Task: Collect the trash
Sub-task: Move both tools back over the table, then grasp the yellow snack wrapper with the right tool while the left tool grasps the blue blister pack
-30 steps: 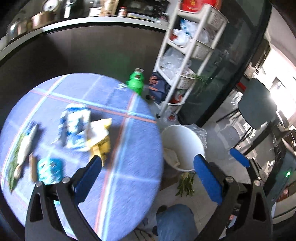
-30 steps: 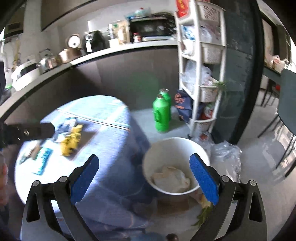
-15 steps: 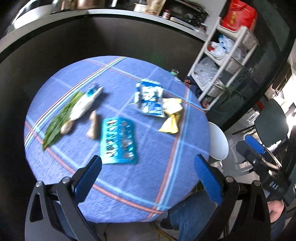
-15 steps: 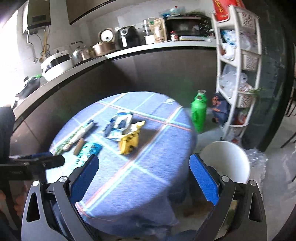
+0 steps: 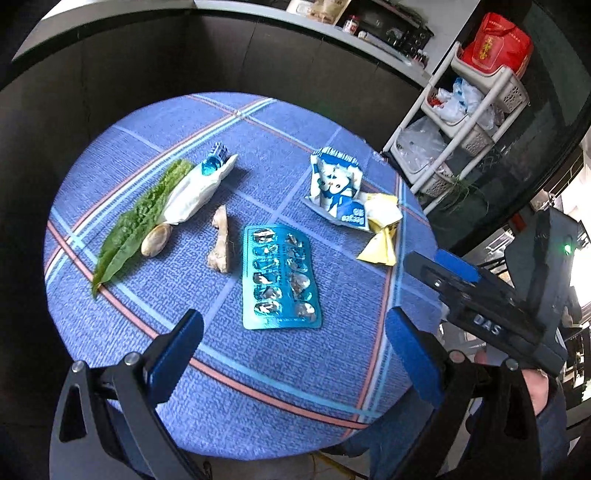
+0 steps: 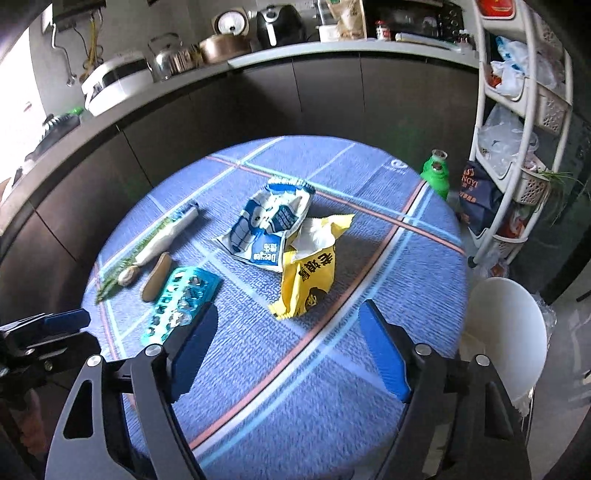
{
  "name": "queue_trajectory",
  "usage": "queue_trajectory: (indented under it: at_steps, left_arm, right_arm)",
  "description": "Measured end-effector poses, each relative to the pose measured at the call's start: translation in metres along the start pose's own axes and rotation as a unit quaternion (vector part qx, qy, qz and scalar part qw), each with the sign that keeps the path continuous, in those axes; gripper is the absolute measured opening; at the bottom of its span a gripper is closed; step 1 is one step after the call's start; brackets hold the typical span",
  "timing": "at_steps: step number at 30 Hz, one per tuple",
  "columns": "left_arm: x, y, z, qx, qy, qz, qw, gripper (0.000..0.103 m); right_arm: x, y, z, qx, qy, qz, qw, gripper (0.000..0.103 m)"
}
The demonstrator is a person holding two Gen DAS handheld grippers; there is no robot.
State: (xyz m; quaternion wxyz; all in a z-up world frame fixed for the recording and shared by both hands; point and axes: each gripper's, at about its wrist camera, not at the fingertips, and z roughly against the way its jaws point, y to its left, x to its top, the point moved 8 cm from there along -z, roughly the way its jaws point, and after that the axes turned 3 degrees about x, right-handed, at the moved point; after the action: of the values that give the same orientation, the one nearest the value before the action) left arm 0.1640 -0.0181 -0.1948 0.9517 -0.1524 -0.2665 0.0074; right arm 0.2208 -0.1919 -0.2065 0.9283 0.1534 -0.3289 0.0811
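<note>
Trash wrappers [image 6: 280,229] on table [image 6: 332,369], white bin [image 6: 506,332] beside; both tools [image 5: 291,354] [image 6: 288,347] wide open, empty.

At twelve o'clock in the right wrist view, a long counter [image 6: 332,50] carries a kettle [image 6: 168,55], a copper pot [image 6: 223,46] and a black air fryer [image 6: 279,22]. At two o'clock stands a white basket rack [image 6: 524,122] stuffed with plastic bags. A green bottle [image 6: 436,175] sits on the floor beside a dark blue bag [image 6: 480,199] at the rack's foot.
</note>
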Motion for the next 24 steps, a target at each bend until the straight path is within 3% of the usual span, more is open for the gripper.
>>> queue_trajectory:
  at_steps: [4, 9, 11, 14, 16, 17, 19, 24]
  left_arm:
    - [0.004, 0.003, -0.017, 0.011, 0.013, -0.001, 0.9999, 0.097]
    - [0.008, 0.001, -0.038, 0.062, 0.035, -0.029, 0.997, 0.097]
    - [0.01, 0.0, -0.047, 0.066, 0.041, -0.035, 0.9964, 0.095]
    - [0.013, -0.004, -0.055, 0.071, 0.047, -0.038, 0.9956, 0.093]
    - [0.014, -0.005, -0.059, 0.075, 0.05, -0.039, 0.9952, 0.092]
    - [0.015, -0.006, -0.062, 0.077, 0.053, -0.04, 0.9948, 0.092]
    - [0.016, -0.007, -0.066, 0.081, 0.058, -0.04, 0.9942, 0.092]
    - [0.019, -0.009, -0.077, 0.096, 0.064, -0.042, 0.9924, 0.092]
  right_arm:
    - [0.004, -0.001, -0.018, -0.009, 0.006, 0.002, 1.0, 0.068]
    - [0.01, -0.001, -0.036, -0.023, 0.011, 0.011, 1.0, 0.066]
    - [0.012, -0.002, -0.044, -0.027, 0.014, 0.013, 0.999, 0.062]
    - [0.012, -0.005, -0.054, -0.037, 0.022, 0.016, 0.999, 0.055]
    - [0.01, -0.009, -0.059, -0.043, 0.028, 0.016, 0.999, 0.036]
    - [0.009, -0.01, -0.059, -0.041, 0.027, 0.015, 0.999, 0.036]
    - [0.008, -0.012, -0.054, -0.038, 0.022, 0.014, 0.999, 0.021]
    - [0.006, -0.016, -0.032, -0.031, 0.004, 0.0, 1.0, 0.019]
